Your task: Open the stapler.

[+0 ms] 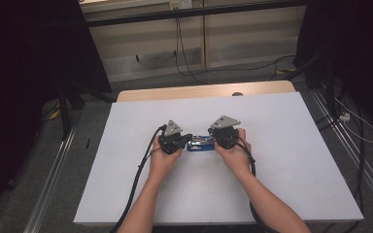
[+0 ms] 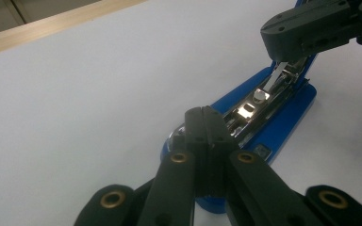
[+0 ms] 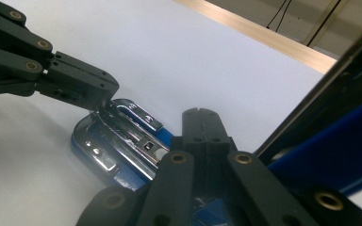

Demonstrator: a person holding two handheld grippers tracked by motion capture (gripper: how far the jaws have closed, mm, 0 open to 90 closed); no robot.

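Observation:
A blue stapler (image 1: 200, 144) lies in the middle of the white table (image 1: 281, 155), swung open so its metal magazine (image 2: 257, 101) shows. My left gripper (image 1: 188, 139) is shut, its tips (image 2: 206, 115) resting on the stapler's front end with nothing between the jaws. My right gripper (image 1: 211, 140) faces it from the other end and is also shut, its tips (image 3: 201, 115) over the stapler's rear. The raised blue cover (image 3: 344, 150) stands to the right in the right gripper view. Each gripper view shows the other gripper touching the magazine: the right gripper (image 2: 283, 44) and the left gripper (image 3: 96, 96).
A wooden strip (image 1: 194, 91) runs along the table's far edge, with a small dark spot (image 1: 237, 94) on it. Cables (image 1: 354, 121) trail over the floor at the right and behind. Black frame legs (image 1: 65, 107) stand at the left.

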